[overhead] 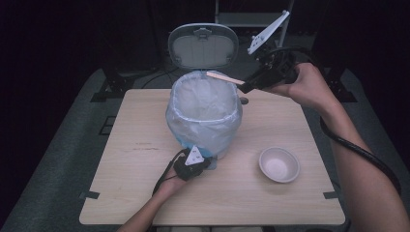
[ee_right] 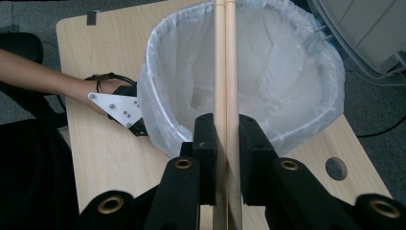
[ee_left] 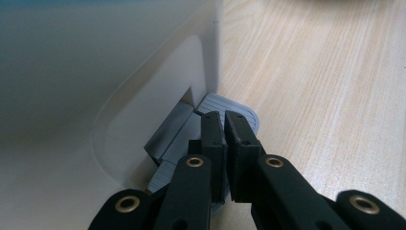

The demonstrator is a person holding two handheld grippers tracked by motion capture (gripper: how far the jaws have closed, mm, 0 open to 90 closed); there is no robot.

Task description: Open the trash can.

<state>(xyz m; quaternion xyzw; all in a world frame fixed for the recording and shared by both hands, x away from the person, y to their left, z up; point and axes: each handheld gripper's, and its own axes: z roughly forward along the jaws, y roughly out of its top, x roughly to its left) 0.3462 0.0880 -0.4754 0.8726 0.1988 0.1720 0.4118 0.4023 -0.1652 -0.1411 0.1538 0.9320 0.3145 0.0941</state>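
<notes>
A white pedal bin point(overhead: 203, 123) lined with a clear bag stands mid-table, its lid point(overhead: 203, 46) raised. My right gripper point(overhead: 247, 87) hovers at the bin's far right rim, shut on a pair of wooden chopsticks point(overhead: 223, 77) that reach out over the opening. In the right gripper view the chopsticks point(ee_right: 225, 72) run straight up between the jaws of my right gripper point(ee_right: 225, 132), above the bag's mouth point(ee_right: 287, 110). My left gripper point(overhead: 205, 163) sits at the bin's foot. Its jaws are shut, and the tips of my left gripper point(ee_left: 223, 120) rest on the grey ribbed pedal point(ee_left: 239, 111).
A pale pink bowl point(overhead: 279, 164) sits on the wooden table point(overhead: 130, 193) to the right of the bin. There is a round cable hole point(ee_right: 336, 168) in the tabletop near the bin. Dark floor and stand legs lie beyond the table's far edge.
</notes>
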